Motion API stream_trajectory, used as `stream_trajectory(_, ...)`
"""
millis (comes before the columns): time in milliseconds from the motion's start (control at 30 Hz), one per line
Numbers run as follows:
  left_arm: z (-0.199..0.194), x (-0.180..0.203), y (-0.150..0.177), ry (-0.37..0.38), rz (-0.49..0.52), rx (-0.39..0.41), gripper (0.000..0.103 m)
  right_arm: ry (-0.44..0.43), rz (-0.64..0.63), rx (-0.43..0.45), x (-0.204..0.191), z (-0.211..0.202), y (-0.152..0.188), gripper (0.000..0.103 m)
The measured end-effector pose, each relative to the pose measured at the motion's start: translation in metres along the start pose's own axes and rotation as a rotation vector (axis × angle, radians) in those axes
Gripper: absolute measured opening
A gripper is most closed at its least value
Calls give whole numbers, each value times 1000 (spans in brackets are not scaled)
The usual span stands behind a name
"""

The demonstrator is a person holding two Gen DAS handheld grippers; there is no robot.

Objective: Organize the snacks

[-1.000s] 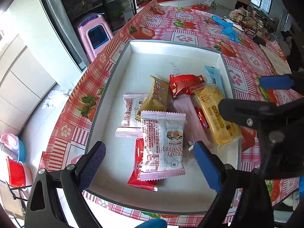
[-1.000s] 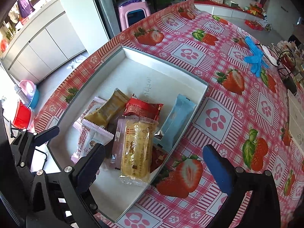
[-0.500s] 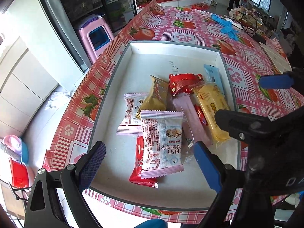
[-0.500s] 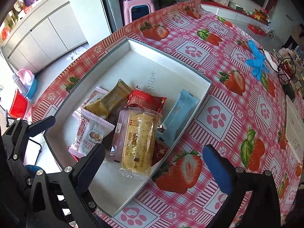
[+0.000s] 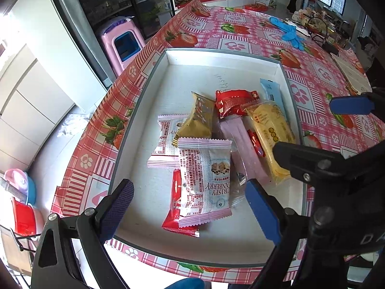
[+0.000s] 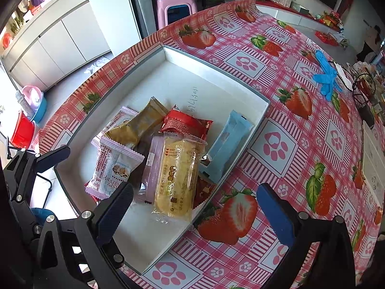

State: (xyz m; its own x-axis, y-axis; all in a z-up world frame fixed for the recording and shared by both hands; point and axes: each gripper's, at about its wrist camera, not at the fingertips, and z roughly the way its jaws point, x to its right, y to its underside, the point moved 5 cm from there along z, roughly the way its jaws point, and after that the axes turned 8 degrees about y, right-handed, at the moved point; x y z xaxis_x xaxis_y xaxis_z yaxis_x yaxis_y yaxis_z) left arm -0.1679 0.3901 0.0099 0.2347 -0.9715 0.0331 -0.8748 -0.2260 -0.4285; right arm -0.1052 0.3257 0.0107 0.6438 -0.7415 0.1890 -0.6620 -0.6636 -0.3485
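A shallow white box (image 5: 216,57) (image 6: 211,65) on the strawberry tablecloth holds several wrapped snacks. A pink-edged cranberry packet (image 5: 204,180) (image 6: 113,166) lies on a red one (image 5: 175,204). Beside them are a gold packet (image 5: 197,122) (image 6: 139,125), a red packet (image 5: 233,101) (image 6: 185,122), a pale purple bar (image 5: 240,144) (image 6: 154,166), a yellow cake packet (image 5: 272,130) (image 6: 178,171) and a light blue bar (image 5: 270,89) (image 6: 228,142). My left gripper (image 5: 187,209) hangs open over the cranberry packet. My right gripper (image 6: 195,209) hangs open above the box's near right rim.
Blue gloves (image 6: 326,77) lie far out on the table (image 6: 288,110). A pink stool (image 5: 120,41), white cabinets and red and blue basins (image 5: 21,204) stand on the floor left of the table's edge. Clutter lines the far right.
Both cameras have drawn back and risen slightly, so the box and snacks sit a bit further away. The snacks have not moved. Both grippers stay open.
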Motion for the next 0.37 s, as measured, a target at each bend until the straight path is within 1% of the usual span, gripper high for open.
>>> stream_trajectory(200, 3, 0, 2, -9, -4, -15, 95, -1, -2, 0, -1, 0, 1, 103)
stream_trajectory(267, 1, -1, 2, 1, -9, 1, 95, 3, -3, 3, -1, 0, 1, 103)
stream_trajectory(367, -5, 2, 2, 27, 17, 30, 95, 3, 1, 5, 0, -1, 1, 103)
